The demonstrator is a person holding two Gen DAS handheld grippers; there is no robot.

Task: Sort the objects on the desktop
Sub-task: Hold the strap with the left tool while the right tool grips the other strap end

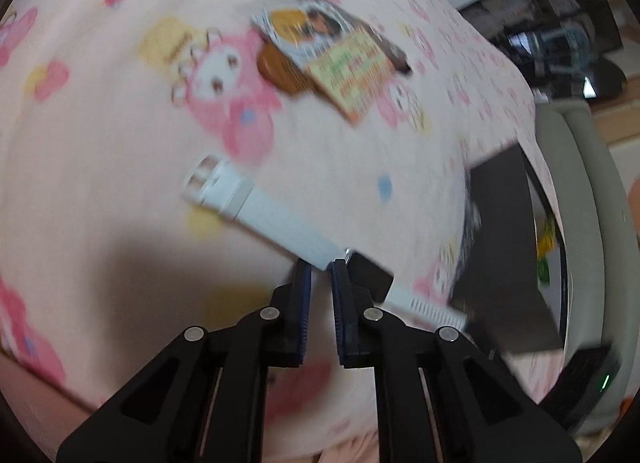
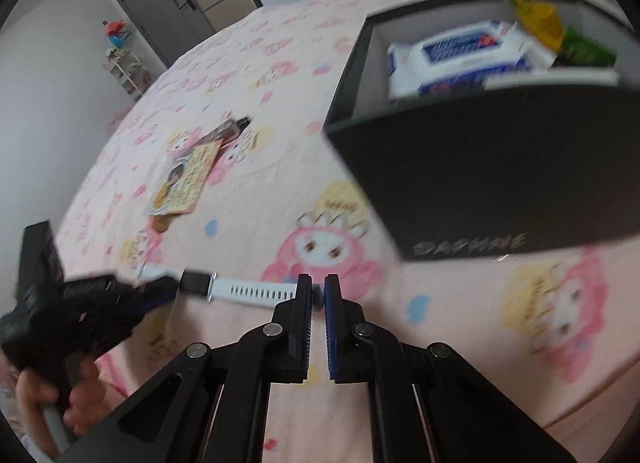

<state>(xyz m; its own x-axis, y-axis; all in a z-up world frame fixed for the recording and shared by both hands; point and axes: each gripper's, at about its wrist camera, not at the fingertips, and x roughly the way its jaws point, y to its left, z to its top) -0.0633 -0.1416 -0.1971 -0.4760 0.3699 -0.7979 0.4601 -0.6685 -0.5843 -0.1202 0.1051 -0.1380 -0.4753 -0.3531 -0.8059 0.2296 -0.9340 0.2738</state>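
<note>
Left wrist view: your left gripper is closed on the white strap of the smartwatch, right beside its dark case. The buckle end trails off across the pink cartoon bedspread. That band looks soft and floppy, so expect the free end to dangle and swing; the case looks like the heavy, scratchable part, so hold close to it, as you are. Beyond it lie a printed card and a brown disc, writing too blurred to read.

Right wrist view: your right gripper has its jaws nipped together on the tip of the perforated strap. The watch is stretched between both tongs, low over the bedspread. The black box near you reads, I think, "DAPHNE"; a blue-and-white wipes pack sits inside, label unreadable.
</note>
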